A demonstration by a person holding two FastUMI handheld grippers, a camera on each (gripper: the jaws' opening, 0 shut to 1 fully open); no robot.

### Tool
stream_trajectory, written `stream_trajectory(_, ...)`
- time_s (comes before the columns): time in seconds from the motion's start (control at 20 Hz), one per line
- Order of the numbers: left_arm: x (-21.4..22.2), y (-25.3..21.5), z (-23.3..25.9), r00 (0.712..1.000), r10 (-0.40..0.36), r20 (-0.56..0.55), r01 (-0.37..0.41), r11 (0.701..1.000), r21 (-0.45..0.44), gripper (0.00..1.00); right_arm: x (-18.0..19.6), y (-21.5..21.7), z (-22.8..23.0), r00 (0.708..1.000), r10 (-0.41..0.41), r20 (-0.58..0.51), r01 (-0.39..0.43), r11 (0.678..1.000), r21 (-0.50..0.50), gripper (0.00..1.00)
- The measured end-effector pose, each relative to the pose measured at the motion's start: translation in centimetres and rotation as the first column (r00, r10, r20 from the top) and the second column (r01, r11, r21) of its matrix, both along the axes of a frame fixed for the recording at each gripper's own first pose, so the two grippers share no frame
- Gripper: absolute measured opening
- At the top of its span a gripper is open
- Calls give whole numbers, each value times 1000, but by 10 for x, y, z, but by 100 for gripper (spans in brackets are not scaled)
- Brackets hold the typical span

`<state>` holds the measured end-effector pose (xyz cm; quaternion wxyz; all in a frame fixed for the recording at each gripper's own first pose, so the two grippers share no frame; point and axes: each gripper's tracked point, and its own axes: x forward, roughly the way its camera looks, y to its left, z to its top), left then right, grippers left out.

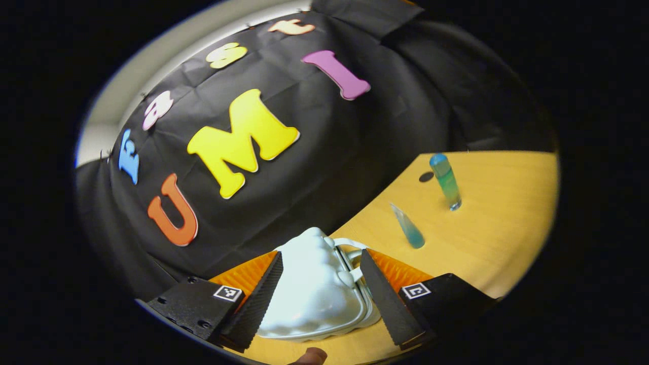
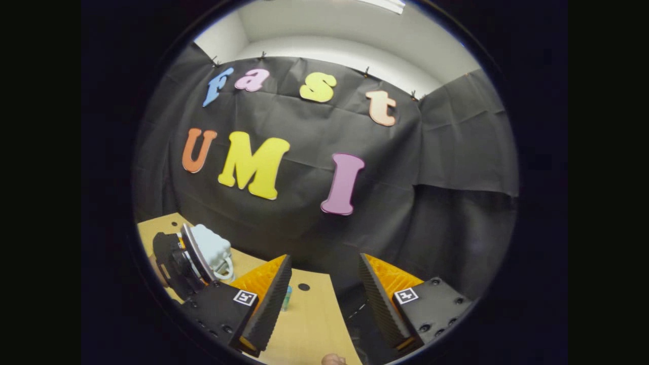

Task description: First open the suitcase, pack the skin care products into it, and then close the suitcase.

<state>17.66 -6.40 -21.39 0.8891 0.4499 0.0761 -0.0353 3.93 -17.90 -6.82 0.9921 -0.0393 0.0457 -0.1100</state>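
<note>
The suitcase, a small white ribbed case with a looped handle, lies closed on the wooden surface near the black wall cloth. In the left gripper view it sits between the fingers of the left gripper, whose jaws stand wide on either side of it; whether either finger touches the shell I cannot tell, so it looks framed for a hold rather than clamped. That placing makes sense for steadying the case while the lid is raised.

Two skin care items wait to the right of the case, well apart from it: a tall bottle standing upright farther off, and a tapered tube nearer. One dark round spot marks the surface beside the bottle.

In the right gripper view the right gripper hangs over the surface with jaws wide and nothing between them, free for the lid.
</note>
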Motion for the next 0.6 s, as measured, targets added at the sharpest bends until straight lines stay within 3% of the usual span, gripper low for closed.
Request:
stream_trajectory(0.2,27,-4,-40,999,24,-48,-14,981,193,97,14,-33,-34,999,-9,-52,11,999,42,78)
stream_trajectory(0.4,49,4,-63,994,72,-78,-33,905,424,97,21,-58,-61,996,-12,-94,23,993,117,80)
stream_trajectory(0.6,65,4,-79,990,83,-114,-13,858,514,94,24,-78,-79,994,-11,-112,25,992,127,78)
